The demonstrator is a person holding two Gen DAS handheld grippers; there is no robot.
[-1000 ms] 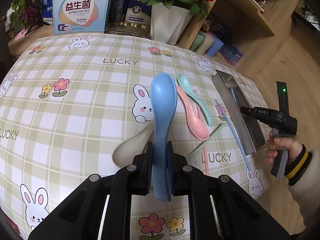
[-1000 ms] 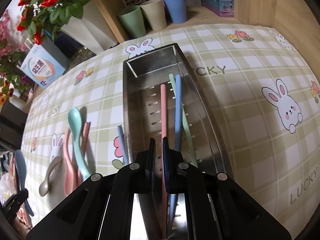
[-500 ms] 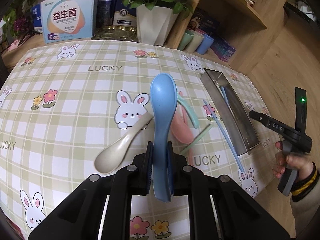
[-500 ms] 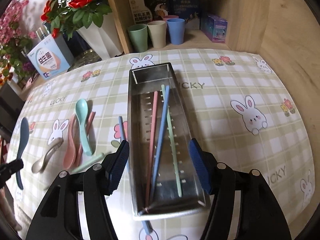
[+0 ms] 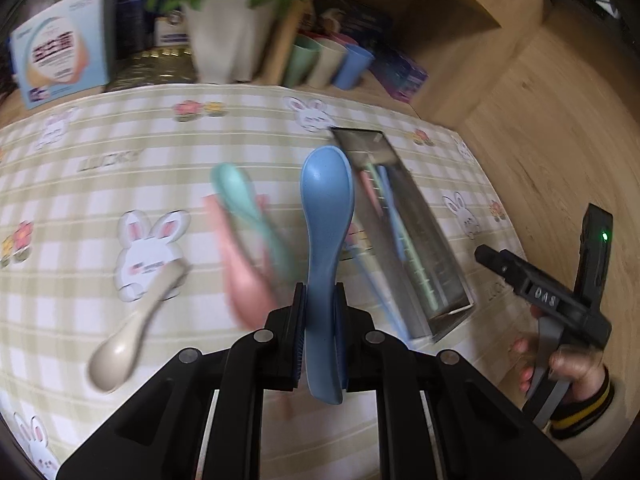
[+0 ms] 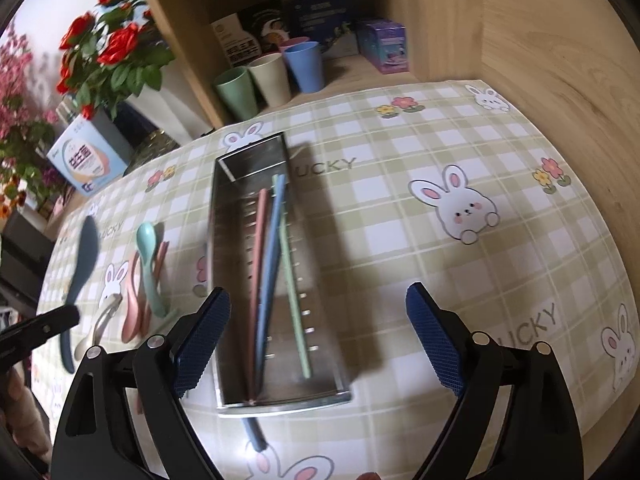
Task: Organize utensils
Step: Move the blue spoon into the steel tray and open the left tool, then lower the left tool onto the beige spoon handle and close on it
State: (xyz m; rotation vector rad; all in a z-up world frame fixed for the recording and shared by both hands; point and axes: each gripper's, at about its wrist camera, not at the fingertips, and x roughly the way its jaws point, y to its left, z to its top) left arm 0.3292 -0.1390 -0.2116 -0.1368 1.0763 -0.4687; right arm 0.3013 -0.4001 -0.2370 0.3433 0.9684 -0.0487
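My left gripper [image 5: 320, 312] is shut on a blue spoon [image 5: 326, 216] and holds it above the table, bowl pointing forward, just left of the steel tray [image 5: 448, 256]. The tray [image 6: 224, 280] holds pink, blue and green chopsticks [image 6: 272, 264]. My right gripper [image 6: 318, 340] is wide open and empty over the tray's near end. On the cloth lie a teal spoon [image 5: 244, 204], a pink spoon [image 5: 240, 264] and a beige spoon [image 5: 132, 340]. The held blue spoon also shows in the right wrist view [image 6: 80, 272].
A blue chopstick [image 6: 254, 434] lies on the cloth beside the tray's near left corner. Three cups [image 6: 268, 80] stand on a wooden shelf behind the table. A white flower pot [image 5: 224, 36] and a box [image 5: 60, 56] stand at the back edge.
My left gripper has carried the blue spoon rightward, toward the tray. My right gripper has opened from shut to wide open and pulled back from the tray.
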